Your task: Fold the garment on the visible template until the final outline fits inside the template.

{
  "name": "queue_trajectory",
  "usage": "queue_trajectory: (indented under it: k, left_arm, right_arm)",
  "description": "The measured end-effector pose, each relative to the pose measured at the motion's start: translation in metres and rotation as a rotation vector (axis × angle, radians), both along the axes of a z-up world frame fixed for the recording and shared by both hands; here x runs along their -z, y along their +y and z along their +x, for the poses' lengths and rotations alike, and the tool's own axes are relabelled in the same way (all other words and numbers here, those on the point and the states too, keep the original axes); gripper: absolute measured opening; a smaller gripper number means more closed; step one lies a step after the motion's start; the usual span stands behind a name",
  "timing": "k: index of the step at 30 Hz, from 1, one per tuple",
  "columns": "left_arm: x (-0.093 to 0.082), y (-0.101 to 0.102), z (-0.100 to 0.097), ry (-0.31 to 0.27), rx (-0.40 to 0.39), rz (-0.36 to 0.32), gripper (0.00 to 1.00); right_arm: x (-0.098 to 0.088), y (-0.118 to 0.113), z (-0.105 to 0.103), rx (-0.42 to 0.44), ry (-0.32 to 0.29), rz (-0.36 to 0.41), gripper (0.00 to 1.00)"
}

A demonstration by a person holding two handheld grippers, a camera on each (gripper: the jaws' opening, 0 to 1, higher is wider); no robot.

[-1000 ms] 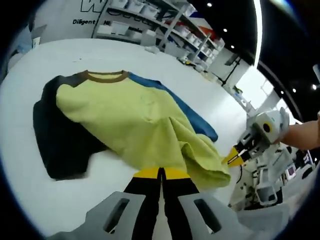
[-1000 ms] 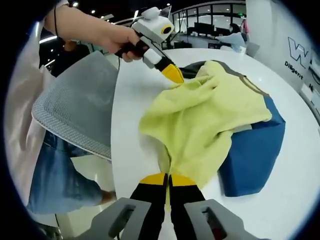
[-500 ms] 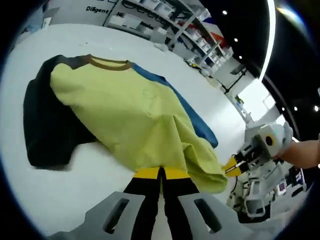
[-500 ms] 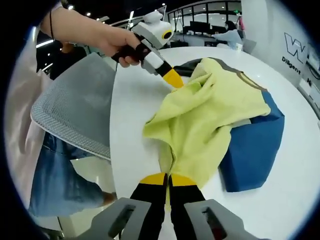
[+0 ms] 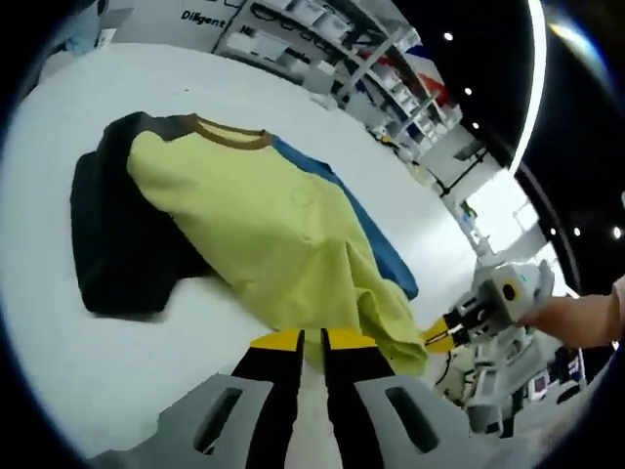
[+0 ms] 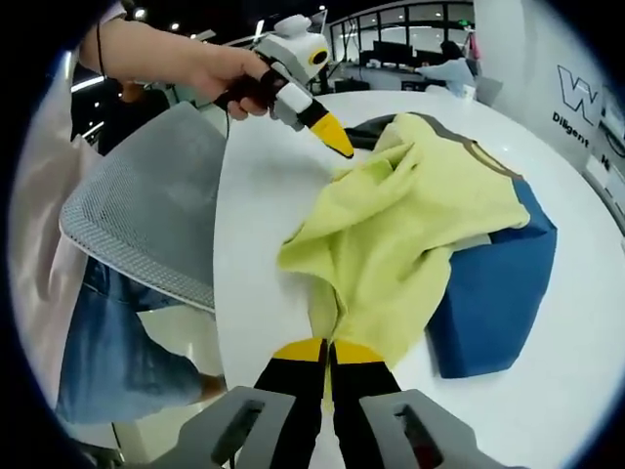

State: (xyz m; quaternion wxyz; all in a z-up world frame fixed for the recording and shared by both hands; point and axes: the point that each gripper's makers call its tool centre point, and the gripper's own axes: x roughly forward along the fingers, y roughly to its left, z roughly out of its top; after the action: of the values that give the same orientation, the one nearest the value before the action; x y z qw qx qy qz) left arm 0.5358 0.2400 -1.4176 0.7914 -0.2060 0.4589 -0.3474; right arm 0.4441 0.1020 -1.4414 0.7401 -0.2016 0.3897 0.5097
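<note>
One garment [image 5: 273, 234], yellow-green with blue and dark sleeves. One white tabletop [image 5: 59, 322]. Two tools: left tool [image 5: 312, 340], right tool [image 6: 328, 349]. One grey mesh chair back [image 6: 146, 205].

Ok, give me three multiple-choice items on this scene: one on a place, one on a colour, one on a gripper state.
1. Where does the yellow-green T-shirt with a brown collar lie?
A. on the white table
B. on the grey mesh chair
C. on the floor

2. What colour is the sleeve that shows beside the right gripper?
A. red
B. blue
C. white

3. How does the left gripper stand?
A. shut on the hem
B. shut on the collar
C. open, off the cloth

Answers: 1 A, the shirt spreads over the white tabletop. 2 B, the sleeve under the yellow-green cloth is blue. 3 C, a gap shows between its jaws and its tip sits clear of the cloth in the right gripper view.
</note>
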Motion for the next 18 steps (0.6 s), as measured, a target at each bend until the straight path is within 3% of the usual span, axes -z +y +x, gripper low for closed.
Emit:
queue_trajectory:
  k: [3,6,10,12,16,18]
  left_arm:
    - [0.003,-0.009,-0.007,0.066,-0.030,-0.040,0.29]
    - [0.007,-0.016,-0.005,0.060,-0.034,-0.052,0.29]
    - [0.012,-0.021,0.003,0.078,-0.071,-0.057,0.19]
    - [0.013,-0.018,0.007,0.059,-0.072,-0.038,0.02]
    - [0.010,-0.011,0.009,0.002,-0.038,0.000,0.00]
    - [0.006,-0.005,0.009,0.010,-0.050,0.000,0.00]
  right_arm:
    - [0.000,0.000,-0.001,-0.001,0.001,0.001,0.00]
    - [0.000,0.000,-0.001,0.001,0.002,0.002,0.00]
    - [0.000,0.000,-0.001,0.002,0.003,0.001,0.00]
    - [0.000,0.000,-0.001,0.003,0.003,0.001,0.00]
    - [0.000,-0.001,-0.001,0.006,0.004,0.003,0.00]
    - [0.000,-0.001,-0.001,0.004,0.003,0.003,0.00]
